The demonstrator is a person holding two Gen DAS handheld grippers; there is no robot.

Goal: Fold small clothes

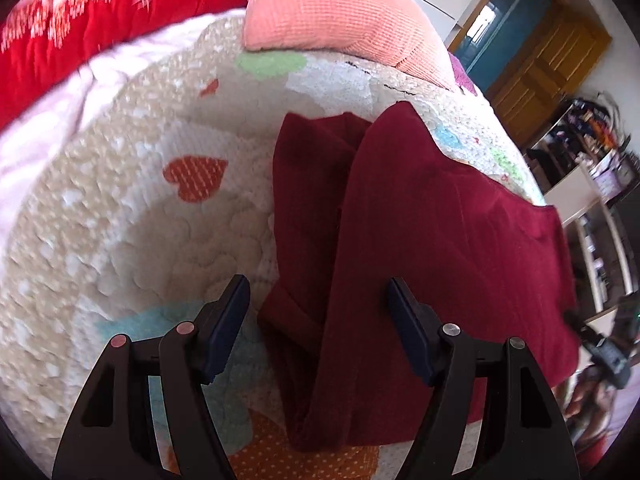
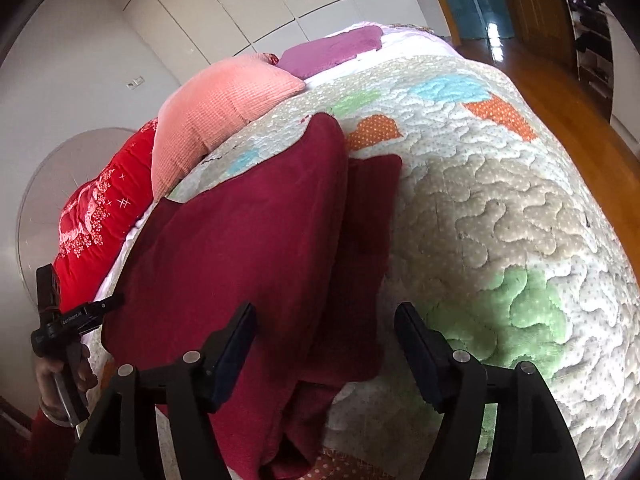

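A dark red garment (image 1: 420, 240) lies partly folded on the quilted bed cover (image 1: 140, 240), one flap laid over the rest. My left gripper (image 1: 318, 296) is open and empty above its left folded edge. In the right wrist view the same garment (image 2: 248, 248) lies left of centre on the quilt (image 2: 500, 220). My right gripper (image 2: 326, 320) is open and empty above the garment's right edge. The left gripper also shows in the right wrist view (image 2: 64, 320), held in a hand at the far left.
A salmon pillow (image 1: 340, 12) and a red blanket (image 1: 80, 20) lie at the head of the bed. A purple cloth (image 2: 332, 50) lies beyond the pillow. Wooden floor (image 2: 568, 120) and a shelf unit (image 1: 592, 184) lie to the right of the bed.
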